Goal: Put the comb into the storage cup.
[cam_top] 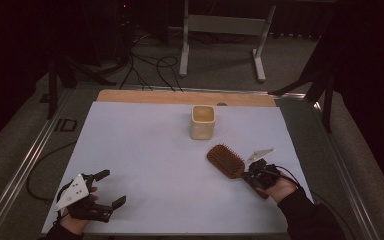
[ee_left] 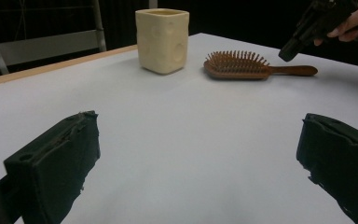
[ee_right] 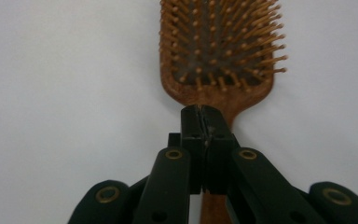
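My right gripper [ee_right: 204, 116] has its jaws pressed together just above the hairbrush [ee_right: 216, 51] handle, gripping nothing; the brush lies bristles-up on the desk [cam_top: 145, 150], near the cream cup [cam_top: 202, 121]. My left gripper [cam_top: 100, 192] rests well apart, jaws spread wide.

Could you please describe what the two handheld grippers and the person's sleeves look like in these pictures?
Both grippers are black, each with two blocky black fingers on jointed links with brass-coloured rivets. The left gripper carries a pale grey three-cornered plate with small dark holes. The right gripper has a similar pale plate on top, and thin black cables trail from it. The person's right sleeve is dark.
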Motion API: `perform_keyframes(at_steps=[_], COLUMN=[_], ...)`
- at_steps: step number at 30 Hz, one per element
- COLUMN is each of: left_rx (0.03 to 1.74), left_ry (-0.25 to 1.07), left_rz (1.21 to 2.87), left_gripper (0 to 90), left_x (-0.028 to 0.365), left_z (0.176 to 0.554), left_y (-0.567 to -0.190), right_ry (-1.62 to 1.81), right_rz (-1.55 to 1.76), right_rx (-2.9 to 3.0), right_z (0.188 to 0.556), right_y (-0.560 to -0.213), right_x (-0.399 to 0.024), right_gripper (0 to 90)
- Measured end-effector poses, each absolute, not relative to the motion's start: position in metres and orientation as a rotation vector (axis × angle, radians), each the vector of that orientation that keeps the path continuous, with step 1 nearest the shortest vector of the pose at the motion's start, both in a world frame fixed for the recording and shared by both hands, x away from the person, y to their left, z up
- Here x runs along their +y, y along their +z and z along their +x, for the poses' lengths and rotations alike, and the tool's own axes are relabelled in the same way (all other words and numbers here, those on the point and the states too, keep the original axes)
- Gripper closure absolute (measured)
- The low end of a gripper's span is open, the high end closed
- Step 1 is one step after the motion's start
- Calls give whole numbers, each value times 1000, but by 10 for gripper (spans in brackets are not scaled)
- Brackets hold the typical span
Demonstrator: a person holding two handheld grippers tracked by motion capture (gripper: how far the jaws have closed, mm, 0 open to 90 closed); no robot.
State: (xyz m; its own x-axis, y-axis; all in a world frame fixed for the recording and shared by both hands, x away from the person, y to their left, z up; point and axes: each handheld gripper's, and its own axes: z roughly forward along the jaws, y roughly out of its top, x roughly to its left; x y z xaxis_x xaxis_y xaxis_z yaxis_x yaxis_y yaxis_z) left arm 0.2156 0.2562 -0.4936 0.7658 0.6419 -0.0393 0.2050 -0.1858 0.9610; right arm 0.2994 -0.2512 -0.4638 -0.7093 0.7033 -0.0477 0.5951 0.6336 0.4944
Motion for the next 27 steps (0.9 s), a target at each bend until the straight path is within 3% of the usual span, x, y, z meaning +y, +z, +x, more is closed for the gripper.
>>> perform_keyframes(at_steps=[13, 19, 27], left_rx=[665, 666, 666], left_ry=[449, 448, 447], left_rz=[1751, 1750, 1750], left_gripper=[1, 1, 1], left_x=[256, 256, 256], left_z=[216, 216, 216], left_y=[-494, -494, -494], right_ry=[550, 510, 466], right_rz=[976, 970, 987], right_rx=[2693, 2724, 2764], right_z=[309, 312, 314], right_y=[-450, -453, -459], right_x=[-255, -256, -256], right_gripper=[809, 693, 436])
